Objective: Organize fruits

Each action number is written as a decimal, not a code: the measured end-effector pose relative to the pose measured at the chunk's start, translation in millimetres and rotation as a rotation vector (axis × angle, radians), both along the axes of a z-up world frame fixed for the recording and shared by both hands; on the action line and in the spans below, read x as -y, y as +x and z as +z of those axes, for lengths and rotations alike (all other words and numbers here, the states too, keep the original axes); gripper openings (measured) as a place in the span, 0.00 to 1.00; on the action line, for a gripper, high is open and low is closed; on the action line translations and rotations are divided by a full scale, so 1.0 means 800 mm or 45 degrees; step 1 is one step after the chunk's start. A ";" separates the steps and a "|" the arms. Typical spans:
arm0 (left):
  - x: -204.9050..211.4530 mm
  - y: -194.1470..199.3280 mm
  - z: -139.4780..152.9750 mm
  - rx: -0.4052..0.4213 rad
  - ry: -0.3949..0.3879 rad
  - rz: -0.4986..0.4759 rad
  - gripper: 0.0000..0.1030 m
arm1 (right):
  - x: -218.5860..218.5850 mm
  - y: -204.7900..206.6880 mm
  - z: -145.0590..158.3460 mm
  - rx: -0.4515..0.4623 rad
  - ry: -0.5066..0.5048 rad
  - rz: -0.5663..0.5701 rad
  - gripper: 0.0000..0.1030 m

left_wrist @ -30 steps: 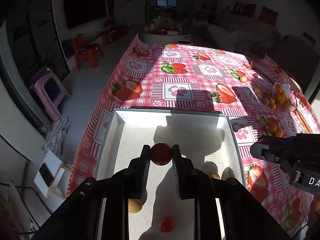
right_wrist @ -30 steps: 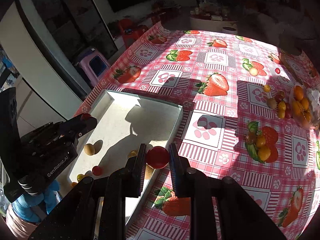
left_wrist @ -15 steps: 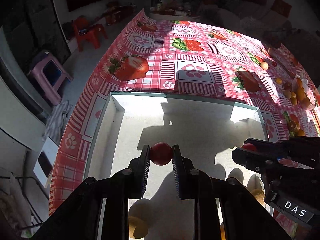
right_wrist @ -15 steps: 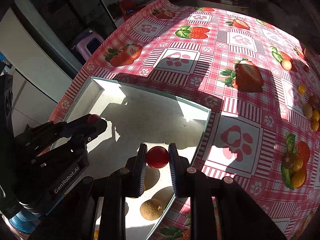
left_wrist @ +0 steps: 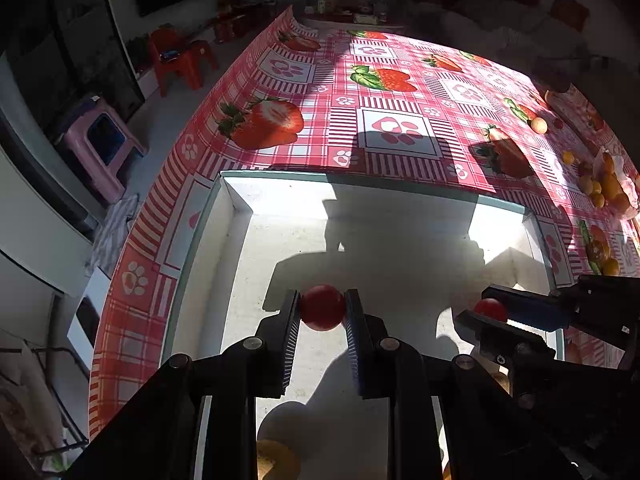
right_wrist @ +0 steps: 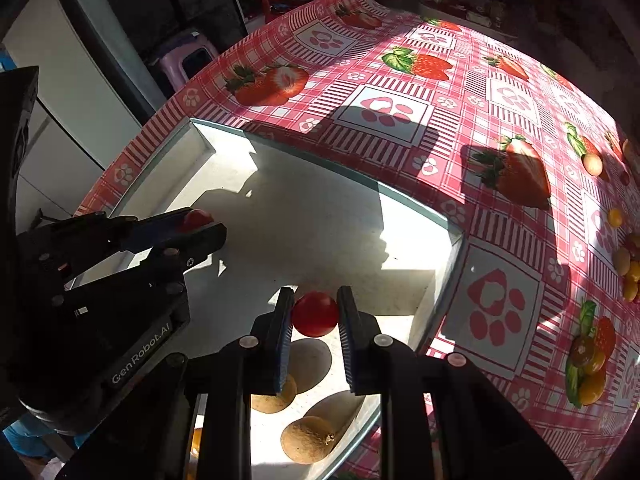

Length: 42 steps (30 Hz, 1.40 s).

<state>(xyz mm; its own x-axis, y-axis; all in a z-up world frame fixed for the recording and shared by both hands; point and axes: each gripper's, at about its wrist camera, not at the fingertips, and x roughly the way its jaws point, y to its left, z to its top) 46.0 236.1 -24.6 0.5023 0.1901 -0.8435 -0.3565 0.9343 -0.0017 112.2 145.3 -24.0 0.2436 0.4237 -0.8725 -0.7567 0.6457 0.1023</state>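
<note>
Lowering since before: claws (left_wrist: 322, 308) over tray (left_wrist: 224, 216)

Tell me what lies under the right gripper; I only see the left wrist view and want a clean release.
Observer: The right gripper, shut on the right tomato, hangs inside the white tray by its right wall.
Operator: Anything beneath?
Observer: A stemmed brown fruit and a second brown fruit lie on the tray floor there.
Operator: And my left side?
Observer: The left gripper holds the left tomato over bare tray floor.
</note>
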 end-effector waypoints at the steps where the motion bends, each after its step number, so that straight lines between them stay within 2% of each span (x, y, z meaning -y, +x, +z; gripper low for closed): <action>1: -0.001 -0.001 0.000 0.002 -0.002 0.002 0.23 | 0.002 0.000 0.001 -0.008 0.005 0.001 0.23; 2: -0.001 -0.002 0.000 0.004 -0.004 0.004 0.24 | 0.005 0.000 0.003 -0.015 0.012 -0.002 0.24; 4: -0.003 -0.004 0.000 0.007 -0.003 0.014 0.49 | 0.014 -0.003 0.010 -0.003 0.029 -0.014 0.25; 5: -0.002 -0.007 0.003 0.026 0.015 0.026 0.72 | 0.019 -0.005 0.014 0.005 0.041 -0.019 0.33; 6: -0.001 -0.012 0.007 0.058 0.046 0.036 0.74 | 0.026 -0.006 0.019 0.006 0.069 -0.018 0.42; 7: 0.001 -0.014 0.010 0.071 0.065 0.033 0.74 | 0.032 -0.008 0.024 0.007 0.088 -0.020 0.51; 12: 0.004 -0.019 0.016 0.067 0.047 0.030 0.74 | 0.061 -0.021 0.042 0.050 0.136 -0.048 0.56; 17: 0.032 -0.028 0.035 0.107 0.050 -0.015 0.74 | 0.107 -0.027 0.049 0.056 0.175 -0.103 0.60; 23: 0.101 -0.023 0.067 0.179 0.043 -0.154 0.74 | 0.189 -0.014 0.033 0.057 0.143 -0.258 0.60; 27: 0.160 -0.004 0.075 0.185 0.021 -0.276 0.74 | 0.248 0.002 0.017 0.074 0.106 -0.392 0.60; 35: 0.249 0.051 0.041 0.115 0.014 -0.382 0.74 | 0.330 0.013 0.003 0.136 0.079 -0.528 0.60; 38: 0.265 0.071 0.021 0.098 0.055 -0.387 0.74 | 0.346 0.012 -0.001 0.135 0.086 -0.543 0.60; 42: 0.272 0.089 0.004 0.095 0.058 -0.391 0.74 | 0.350 0.008 -0.007 0.151 0.091 -0.533 0.60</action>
